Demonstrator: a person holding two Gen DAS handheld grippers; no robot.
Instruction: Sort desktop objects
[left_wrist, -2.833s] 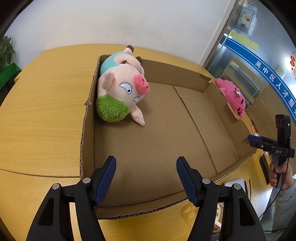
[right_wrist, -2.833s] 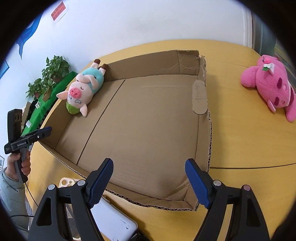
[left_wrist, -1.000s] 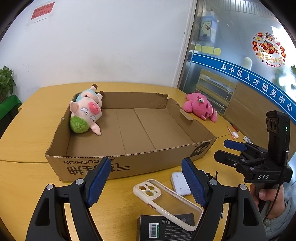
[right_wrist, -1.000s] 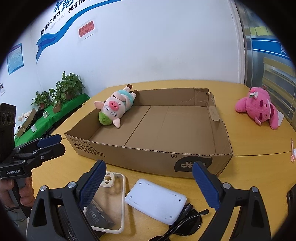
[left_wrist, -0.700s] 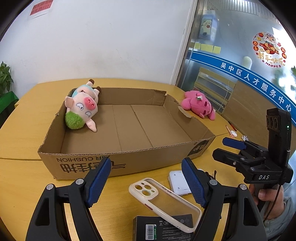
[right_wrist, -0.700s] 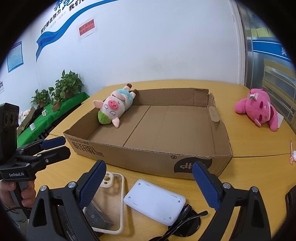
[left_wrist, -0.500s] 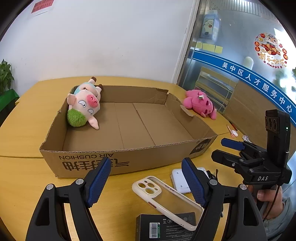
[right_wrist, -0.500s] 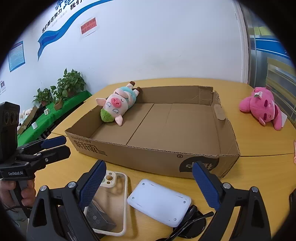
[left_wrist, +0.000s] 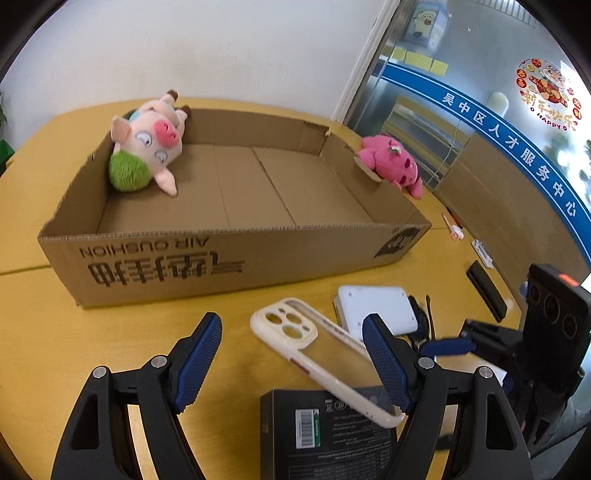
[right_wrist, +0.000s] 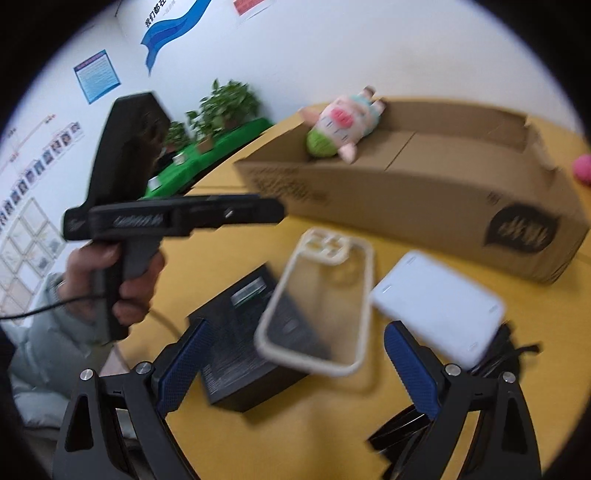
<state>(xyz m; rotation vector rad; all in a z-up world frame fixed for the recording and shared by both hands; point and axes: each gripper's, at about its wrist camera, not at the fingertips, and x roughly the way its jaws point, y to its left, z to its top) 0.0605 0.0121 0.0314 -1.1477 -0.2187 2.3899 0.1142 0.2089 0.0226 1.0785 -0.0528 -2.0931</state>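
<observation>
A: Both claws are spread wide and holding nothing. The left gripper (left_wrist: 291, 360) hangs low over the table (left_wrist: 33, 332), and the right gripper (right_wrist: 291, 365) points at the same pile from the other side.

B: Which pile?

A: The loose things in front of the cardboard box (left_wrist: 229, 254). A clear phone case (left_wrist: 325, 354) leans with one end on a black box (left_wrist: 332, 439), and a white flat device (left_wrist: 375, 306) lies just beside it, partly on top of some black cables (right_wrist: 506, 350). The box holds only a plush pig (left_wrist: 147, 147), tucked in a far corner.

B: And the pink toy?

A: The pink plush (left_wrist: 391, 164) sits on the table outside the box, against its far right wall. I'd say most of the sorting is not yet done.

B: What worries you?

A: That case. It's propped and tilted, so a finger (left_wrist: 384, 365) coming down on its raised edge could flip it or skid it off the black box. It also looks thin and slippery, so a grip on the rim alone may slide.

B: Anything else?

A: Both claws are aimed at one small patch, so they could knock each other. And the white device rests on cables, so lifting it might drag them along.
</observation>
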